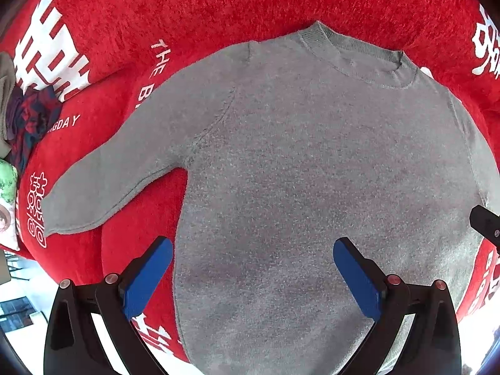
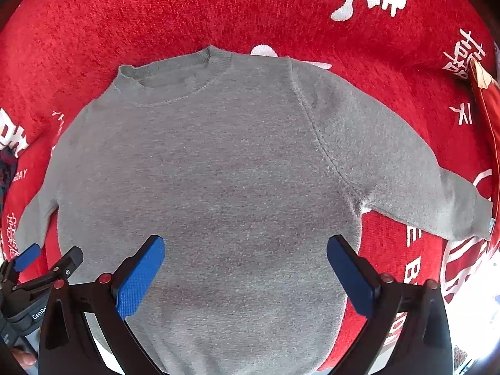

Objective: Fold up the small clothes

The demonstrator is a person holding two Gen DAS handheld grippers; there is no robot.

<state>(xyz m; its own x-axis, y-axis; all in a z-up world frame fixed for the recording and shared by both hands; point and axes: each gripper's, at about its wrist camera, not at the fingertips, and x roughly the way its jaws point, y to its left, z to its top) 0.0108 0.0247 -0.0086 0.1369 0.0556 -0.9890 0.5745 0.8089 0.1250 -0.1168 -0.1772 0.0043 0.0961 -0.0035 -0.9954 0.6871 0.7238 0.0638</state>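
A small grey sweater lies flat and face up on a red cloth, neck away from me, both sleeves spread out. It also shows in the right wrist view. My left gripper is open and empty, hovering over the sweater's lower left part near the side hem. My right gripper is open and empty over the sweater's lower right part. The left gripper also shows at the right wrist view's left edge. The left sleeve and right sleeve lie flat.
The red cloth with white lettering covers the whole surface. A pile of dark patterned clothes lies at the far left. A red item lies at the right edge. The surface's near edge runs just behind the grippers.
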